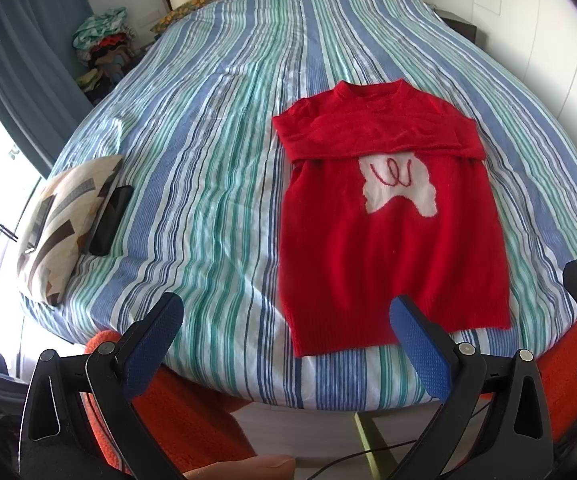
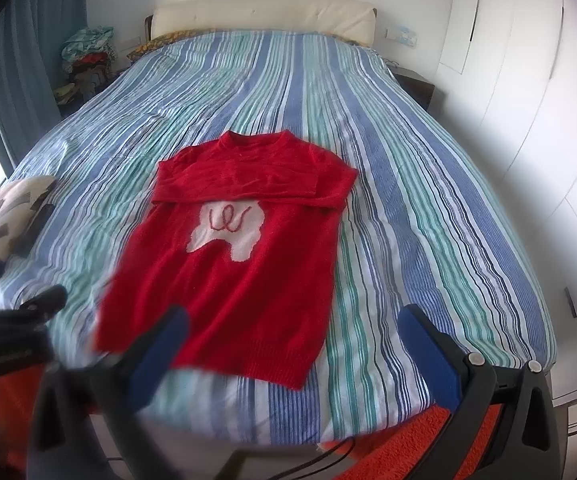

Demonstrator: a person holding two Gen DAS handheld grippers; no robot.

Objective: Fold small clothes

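Both my jaws gape wide and empty above the near hem of the red knitted jumper, sleeves already crossed, flat on the striped bedcover. I'd pinch both hem corners evenly, then lift toward the collar.

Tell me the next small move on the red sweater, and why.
Probably bring both grippers down to the sweater's bottom hem and pinch its two corners. Both sleeves already lie folded across the chest, the body is still full length on the bed, and the left gripper and right gripper hover open and empty just above that hem.
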